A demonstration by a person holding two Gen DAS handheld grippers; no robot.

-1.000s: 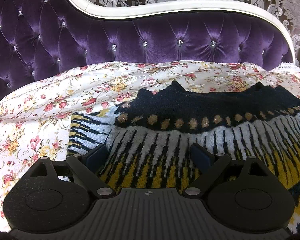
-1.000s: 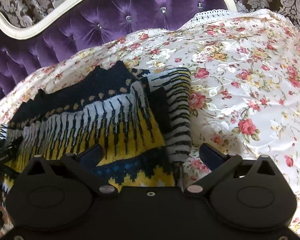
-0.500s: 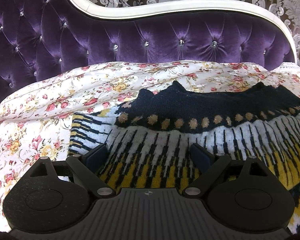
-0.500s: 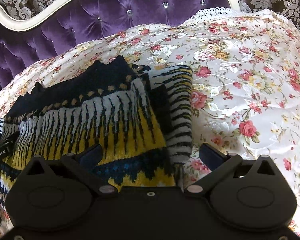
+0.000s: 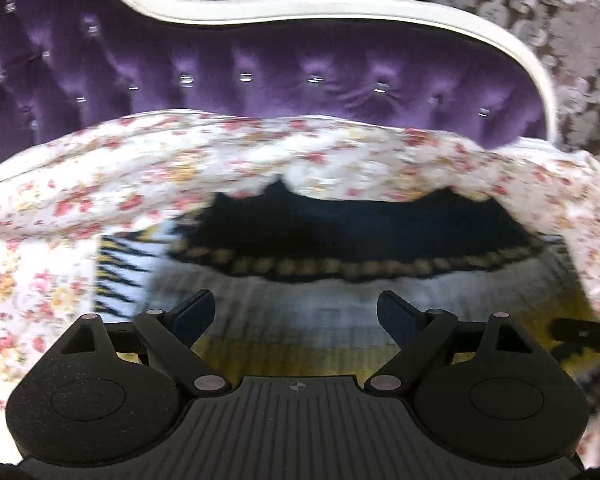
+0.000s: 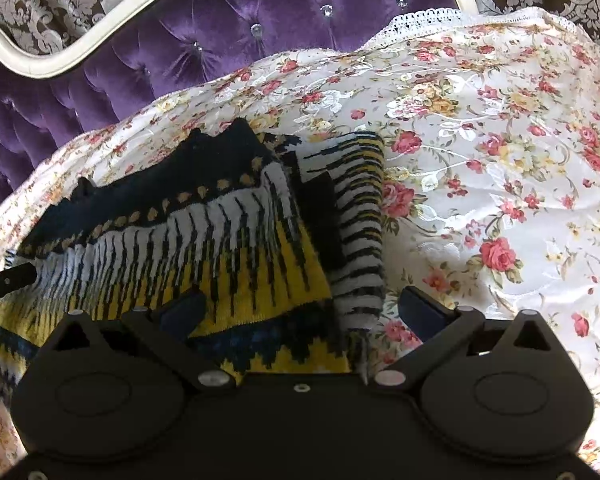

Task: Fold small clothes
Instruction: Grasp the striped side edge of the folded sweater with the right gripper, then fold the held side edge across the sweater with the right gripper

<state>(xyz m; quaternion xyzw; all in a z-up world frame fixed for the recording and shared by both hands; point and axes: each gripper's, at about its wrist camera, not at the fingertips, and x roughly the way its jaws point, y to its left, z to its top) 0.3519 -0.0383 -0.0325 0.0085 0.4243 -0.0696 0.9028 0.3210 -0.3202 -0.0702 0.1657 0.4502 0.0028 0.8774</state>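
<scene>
Sweater [image 6: 204, 240]: patterned knit in navy, white, yellow; lies flat on the floral bedspread [image 6: 480, 140], collar toward the purple tufted headboard [image 6: 228, 40].
Sleeve [image 6: 360, 216]: striped, folded along the sweater's right edge.
Left tool [image 5: 296, 314]: fingers spread wide, nothing between them; over the sweater's lower part. View blurred.
Right tool [image 6: 300, 312]: fingers spread wide, straddling the sweater's right hem corner and sleeve end; contact not discernible.

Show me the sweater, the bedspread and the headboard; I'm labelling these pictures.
sweater [image 6: 236, 272]: right wrist view, on its yellow band.
bedspread [image 6: 480, 152]: right wrist view, on a bare flowered patch.
headboard [image 6: 228, 20]: right wrist view, on its purple tufted padding.
</scene>
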